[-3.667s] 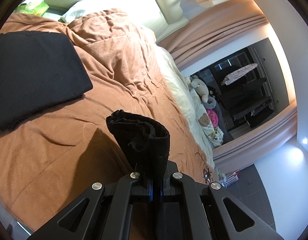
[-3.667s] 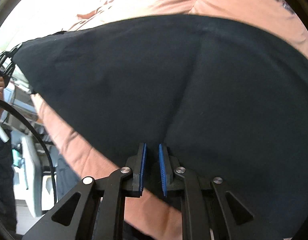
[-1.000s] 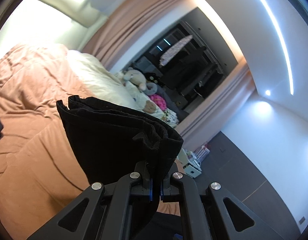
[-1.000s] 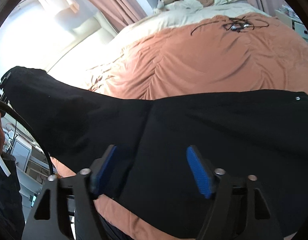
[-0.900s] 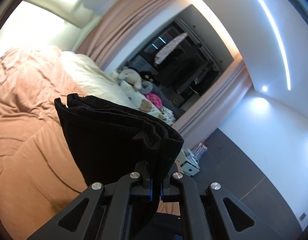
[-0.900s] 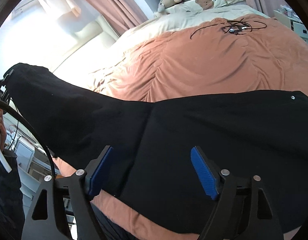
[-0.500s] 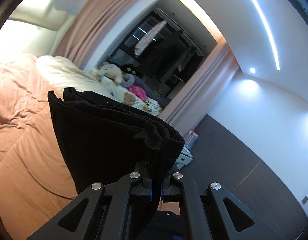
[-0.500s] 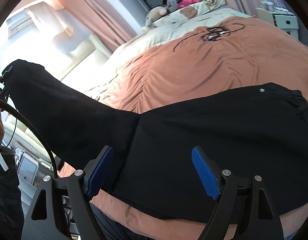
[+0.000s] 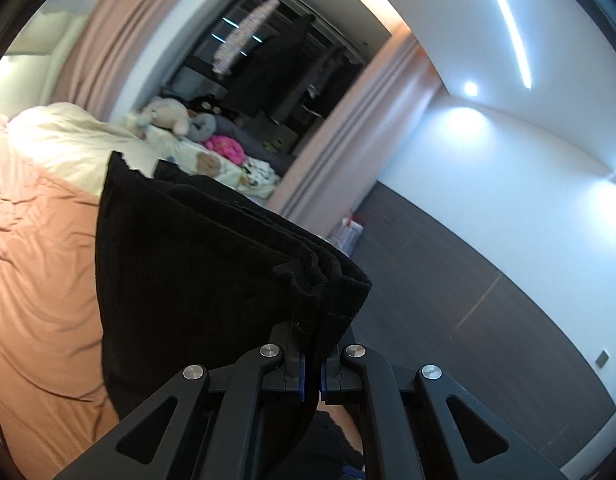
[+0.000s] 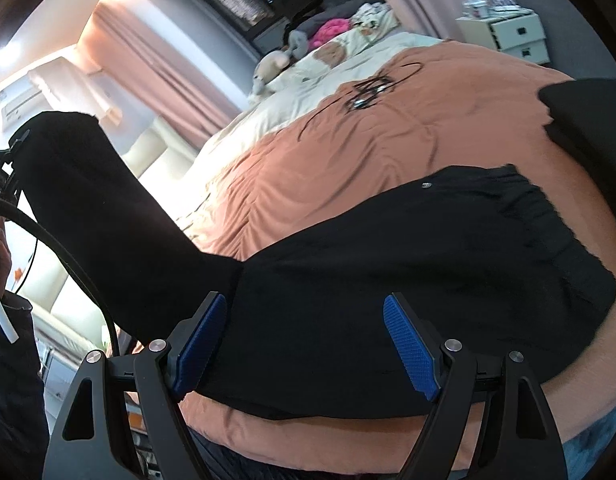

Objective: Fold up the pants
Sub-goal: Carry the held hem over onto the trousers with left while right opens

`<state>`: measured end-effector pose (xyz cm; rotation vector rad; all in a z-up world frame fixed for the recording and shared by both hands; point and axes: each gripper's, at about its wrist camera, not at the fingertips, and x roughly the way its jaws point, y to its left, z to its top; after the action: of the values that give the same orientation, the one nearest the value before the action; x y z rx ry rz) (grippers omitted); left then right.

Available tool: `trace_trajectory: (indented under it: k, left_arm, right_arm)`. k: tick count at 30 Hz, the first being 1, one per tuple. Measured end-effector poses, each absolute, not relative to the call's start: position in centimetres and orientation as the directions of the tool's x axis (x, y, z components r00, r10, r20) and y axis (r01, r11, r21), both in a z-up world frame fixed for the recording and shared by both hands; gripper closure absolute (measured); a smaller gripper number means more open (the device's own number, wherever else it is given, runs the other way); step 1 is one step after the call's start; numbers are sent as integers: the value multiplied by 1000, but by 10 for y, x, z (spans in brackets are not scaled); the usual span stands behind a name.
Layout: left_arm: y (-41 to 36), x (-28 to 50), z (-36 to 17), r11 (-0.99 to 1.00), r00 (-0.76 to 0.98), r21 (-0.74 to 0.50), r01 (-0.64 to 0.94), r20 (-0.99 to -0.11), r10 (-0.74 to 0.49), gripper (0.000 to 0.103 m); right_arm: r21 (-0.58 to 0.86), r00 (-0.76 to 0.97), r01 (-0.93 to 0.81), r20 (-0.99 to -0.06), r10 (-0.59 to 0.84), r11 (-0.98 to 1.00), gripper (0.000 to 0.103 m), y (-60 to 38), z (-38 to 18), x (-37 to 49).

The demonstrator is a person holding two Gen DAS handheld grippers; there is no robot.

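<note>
— Between the blue pads of the left claw (image 9: pixel 312 372), what is clamped?
— A bunched hem of the black soft fabric pants (image 9: pixel 211 264); the two fingers are pressed together on it, and the cloth rises ahead of the claw and drapes away to its left, above the rumpled orange bed cover (image 9: pixel 35 280).
— And the right claw (image 10: pixel 308 344)?
— Spread wide, holding nothing. Its blue ribbed pads (image 10: pixel 410 354) stand well apart, just above the pants (image 10: pixel 388 272), whose body lies flat on the orange cover (image 10: pixel 348 152) straight ahead of it.
— Where does the rest of the garment go?
— From in front of that claw one leg climbs up and to its left, lifted off the bed. The gathered waistband lies ahead and to its right.
— Anything beyond?
— A tangled black cable (image 10: pixel 368 88) on the cover further ahead, then a cream blanket (image 10: pixel 308 80) and some plush toys (image 10: pixel 275 64) by the pink curtain (image 10: pixel 155 64)
</note>
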<state>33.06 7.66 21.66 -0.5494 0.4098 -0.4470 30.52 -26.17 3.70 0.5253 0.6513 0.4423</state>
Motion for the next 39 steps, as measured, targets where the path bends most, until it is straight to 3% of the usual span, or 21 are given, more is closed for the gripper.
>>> trace_trajectory:
  k: [13, 23, 28, 39]
  left_arm:
    - [-22, 381, 194, 712, 701, -585, 388, -314, -641, 99]
    - [-88, 427, 142, 682, 608, -640, 355, -396, -688, 99]
    - [-101, 444, 129, 682, 628, -664, 307, -397, -669, 99]
    - [-160, 443, 37, 622, 486, -738, 263, -455, -746, 99]
  right_arm:
    - [631, 766, -124, -430, 478, 766, 23, -314, 24, 282]
    - [641, 789, -13, -464, 402, 767, 23, -338, 13, 255]
    - [642, 790, 19, -480, 382, 766, 23, -336, 15, 249]
    - [637, 777, 46, -507, 373, 770, 23, -332, 22, 244]
